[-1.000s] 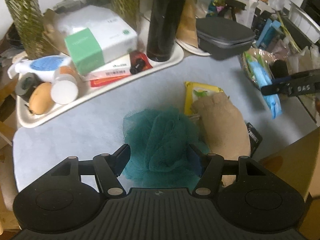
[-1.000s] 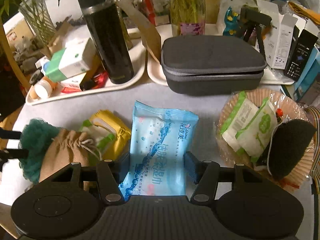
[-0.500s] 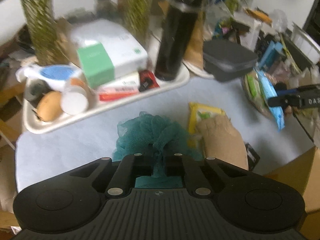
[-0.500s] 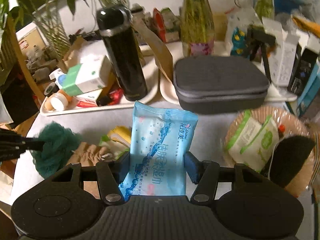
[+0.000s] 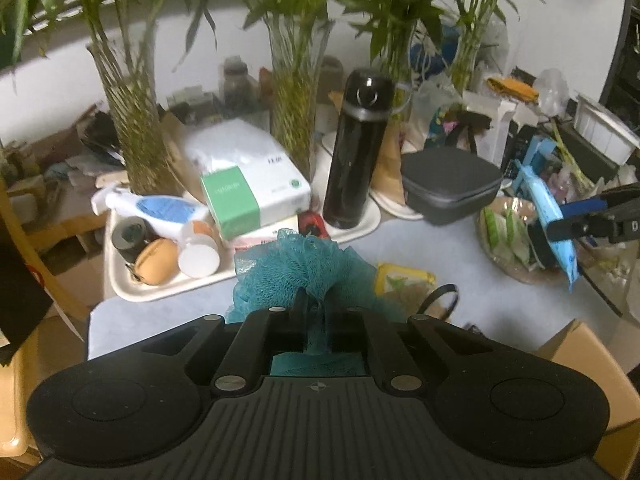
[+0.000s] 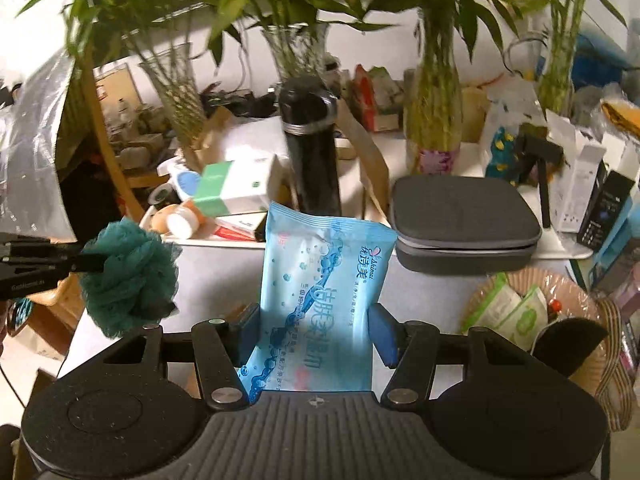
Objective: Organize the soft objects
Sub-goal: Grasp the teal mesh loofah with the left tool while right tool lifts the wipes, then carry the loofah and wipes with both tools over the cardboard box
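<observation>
Teal mesh bath pouf [image 5: 298, 268] sits between the left gripper [image 5: 314, 312] jaws, above the pale tabletop [image 5: 448, 256]. Behind it, the cream oval tray [image 5: 132, 292] carries the tall black flask [image 5: 354, 152]. Right of the flask sits the grey zip case [image 5: 450, 184]; the blue wet-wipe pack [image 6: 320, 296] is in the right gripper [image 6: 314, 334].

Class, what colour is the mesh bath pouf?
Teal mesh bath pouf; clearest in the right wrist view.

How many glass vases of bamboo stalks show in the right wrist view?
4. One at far left, one behind the black flask, one behind the grey case, one at far right. Clutter may hide others.
</observation>
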`<state>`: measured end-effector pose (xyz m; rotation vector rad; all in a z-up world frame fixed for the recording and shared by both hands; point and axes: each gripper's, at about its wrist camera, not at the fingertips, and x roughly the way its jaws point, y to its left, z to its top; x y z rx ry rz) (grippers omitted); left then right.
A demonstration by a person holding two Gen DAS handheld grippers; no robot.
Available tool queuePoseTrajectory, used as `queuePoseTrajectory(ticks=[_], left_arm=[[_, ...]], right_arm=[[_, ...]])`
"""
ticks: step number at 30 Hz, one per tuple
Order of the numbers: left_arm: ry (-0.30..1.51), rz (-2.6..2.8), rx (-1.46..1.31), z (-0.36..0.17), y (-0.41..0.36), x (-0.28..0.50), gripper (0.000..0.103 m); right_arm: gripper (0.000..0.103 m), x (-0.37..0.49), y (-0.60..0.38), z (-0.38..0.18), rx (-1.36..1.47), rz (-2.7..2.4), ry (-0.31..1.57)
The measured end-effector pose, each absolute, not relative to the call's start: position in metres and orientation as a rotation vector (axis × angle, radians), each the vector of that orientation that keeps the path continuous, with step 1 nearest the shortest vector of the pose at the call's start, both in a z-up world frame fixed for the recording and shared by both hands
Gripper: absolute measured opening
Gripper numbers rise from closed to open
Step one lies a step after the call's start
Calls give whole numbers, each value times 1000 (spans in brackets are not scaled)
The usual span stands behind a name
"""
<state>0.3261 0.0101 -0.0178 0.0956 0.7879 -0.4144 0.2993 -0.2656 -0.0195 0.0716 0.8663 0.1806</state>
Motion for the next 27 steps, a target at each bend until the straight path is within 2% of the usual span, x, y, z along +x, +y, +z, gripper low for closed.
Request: queuePoseTrajectory(ticks=[13,27], left_arm=[[678,-434,100,40,9,261,7],[648,-516,95,69,-1,179,6]], right_arm=[[60,244,-247,24,32,260,836],[60,197,-247,31,39,271,839]])
